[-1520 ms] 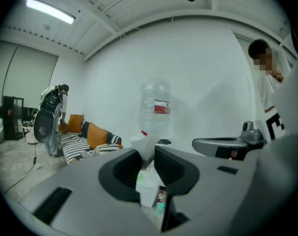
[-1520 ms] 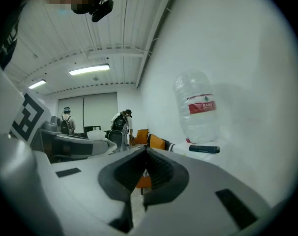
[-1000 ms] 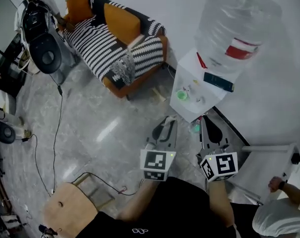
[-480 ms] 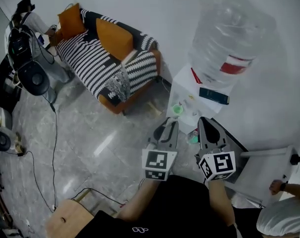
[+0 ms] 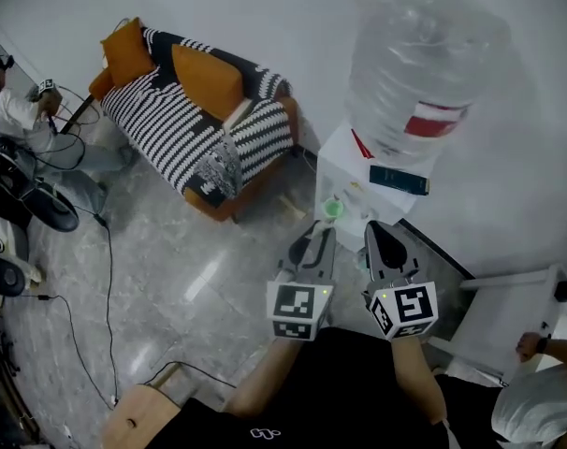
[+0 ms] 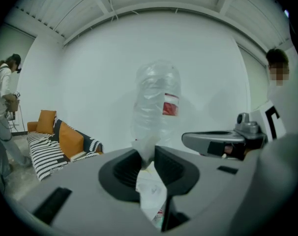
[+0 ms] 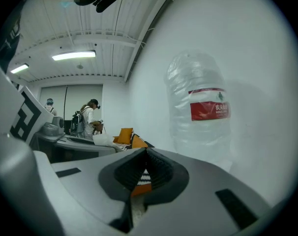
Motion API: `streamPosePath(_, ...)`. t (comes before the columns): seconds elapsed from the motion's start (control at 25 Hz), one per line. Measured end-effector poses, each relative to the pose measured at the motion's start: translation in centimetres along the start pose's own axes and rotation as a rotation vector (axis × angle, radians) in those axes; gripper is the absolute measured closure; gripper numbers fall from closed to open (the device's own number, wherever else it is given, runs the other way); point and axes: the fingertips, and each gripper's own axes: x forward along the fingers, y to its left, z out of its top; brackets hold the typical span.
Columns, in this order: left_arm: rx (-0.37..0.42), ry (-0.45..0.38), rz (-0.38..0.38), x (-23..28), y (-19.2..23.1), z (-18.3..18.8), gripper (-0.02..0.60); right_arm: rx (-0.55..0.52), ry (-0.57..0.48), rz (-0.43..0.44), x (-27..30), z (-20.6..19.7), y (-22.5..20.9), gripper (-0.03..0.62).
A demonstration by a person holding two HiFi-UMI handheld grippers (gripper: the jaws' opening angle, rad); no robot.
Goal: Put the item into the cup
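Since a second ago you have closed in on the water dispenser (image 5: 354,171), so it now lies nearer both claws. In the head view, the largest thing is the striped sofa (image 5: 185,110) with orange cushions, at ten o'clock. The clear water bottle (image 5: 424,64) tops the white dispenser at one o'clock. Your left claw (image 5: 317,237) and right claw (image 5: 385,237) point ahead, side by side. The left is clenched on a crumpled white item (image 6: 151,188), which pokes out past its tips. The right is closed on nothing. What looks like a small green cup (image 5: 332,210) sits on the dispenser at twelve o'clock, just beyond the left claw. The item looks flimsy and light. On release it may cling to a pad or drape over the rim, and a nudge from either claw could tip the cup.
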Motion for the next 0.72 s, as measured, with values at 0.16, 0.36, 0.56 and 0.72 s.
streamPosePath(0.16, -0.035, 0.032, -0.010, 0.8, -0.7, -0.9, 0.499, 0.006, 0.030, 0.007, -0.2, -0.8, -0.7, 0.584)
streamPosePath(0.36, -0.057, 0.072, -0.018, 1.9, -1.8, -1.8, 0.499, 0.026, 0.070, 0.007, 0.2, -1.8, -2.5, 0.583)
streamPosePath(0.56, -0.083, 0.113, 0.003, 2.5, -2.0, -3.4, 0.499, 0.062, 0.086, 0.009, 0.8, -2.6, -4.6, 0.583)
streamPosePath(0.72, -0.105, 0.149, 0.013, 2.9, -1.8, -5.2, 0.499, 0.070, 0.101, 0.026, 1.9, -4.0, -4.6, 0.583)
